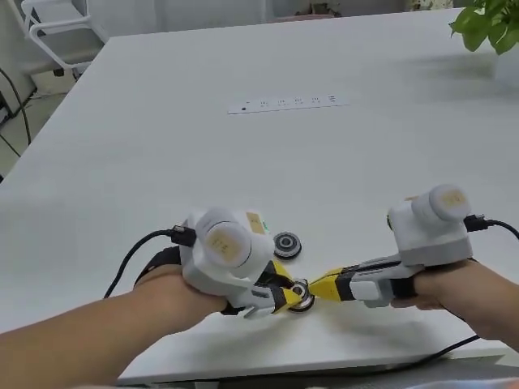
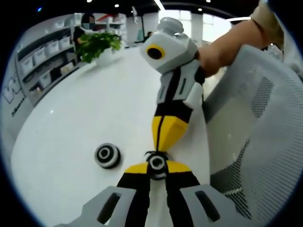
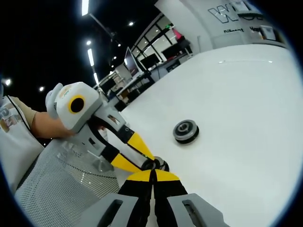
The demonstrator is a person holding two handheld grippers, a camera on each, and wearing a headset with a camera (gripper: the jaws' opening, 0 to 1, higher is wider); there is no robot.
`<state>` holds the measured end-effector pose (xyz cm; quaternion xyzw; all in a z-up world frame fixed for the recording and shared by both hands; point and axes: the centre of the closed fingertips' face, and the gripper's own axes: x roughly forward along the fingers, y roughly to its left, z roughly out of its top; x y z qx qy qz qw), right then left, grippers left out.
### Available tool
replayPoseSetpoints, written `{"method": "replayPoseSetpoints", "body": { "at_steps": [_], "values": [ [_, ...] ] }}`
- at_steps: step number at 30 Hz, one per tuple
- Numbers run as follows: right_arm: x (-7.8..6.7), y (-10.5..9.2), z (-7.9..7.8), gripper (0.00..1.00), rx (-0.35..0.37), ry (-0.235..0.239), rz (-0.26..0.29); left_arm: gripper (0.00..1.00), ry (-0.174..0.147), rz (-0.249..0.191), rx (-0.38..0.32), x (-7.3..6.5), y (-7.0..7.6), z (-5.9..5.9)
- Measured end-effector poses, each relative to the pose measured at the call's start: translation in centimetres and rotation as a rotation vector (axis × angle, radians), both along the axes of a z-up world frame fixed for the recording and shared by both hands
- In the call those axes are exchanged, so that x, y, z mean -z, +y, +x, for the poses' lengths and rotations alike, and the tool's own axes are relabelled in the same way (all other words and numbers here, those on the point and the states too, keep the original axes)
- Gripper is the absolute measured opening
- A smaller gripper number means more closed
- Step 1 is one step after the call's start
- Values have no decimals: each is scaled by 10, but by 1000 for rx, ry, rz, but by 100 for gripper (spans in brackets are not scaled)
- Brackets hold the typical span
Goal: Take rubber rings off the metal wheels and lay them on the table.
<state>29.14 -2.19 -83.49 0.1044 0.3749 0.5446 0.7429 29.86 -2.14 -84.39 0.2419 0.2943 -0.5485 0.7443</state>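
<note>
a small round metal wheel (image 1: 299,293) (image 2: 157,162) (image 3: 159,164), wrapped in a black rubber ring, is held just above the near edge of the white table (image 1: 243,162). it is gripped from both sides by the yellow-tipped jaws of the left gripper (image 1: 290,298) (image 2: 157,166) (image 3: 150,163). the right gripper (image 1: 312,290) (image 2: 158,149) (image 3: 153,172) is brought to the same wheel from the opposite side, its jaws pressed together at the tip. whether the ring's edge is pinched between them cannot be told.

a second metal wheel (image 1: 287,244) (image 2: 107,155) (image 3: 185,131), its black ring in place, is laid flat on the table just beyond the grippers and apart from them.

a white socket strip (image 1: 288,104) is set into the table further back. a green leafy plant (image 1: 486,24) (image 2: 97,43) is seen at the far right corner. a white chair (image 1: 57,32) is stood past the far left edge. a grey mesh chair back (image 2: 265,142) is seen behind the right gripper in the left gripper view.
</note>
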Motion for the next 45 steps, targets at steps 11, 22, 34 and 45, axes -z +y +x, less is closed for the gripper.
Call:
{"method": "replayPoseSetpoints", "body": {
  "at_steps": [11,22,34,45],
  "values": [
    [-1,2,0,0,-11,3,15,11,4,-2,-6,0,0,0],
    [-6,8,-3,0,-28,10,42,11,5,-2,-7,0,0,1],
    [-10,8,-1,0,-31,-11,69,11,2,-12,-15,0,-1,1],
    [-3,5,1,0,-21,-25,35,12,-3,-19,-16,-1,-1,1]
  ]
}}
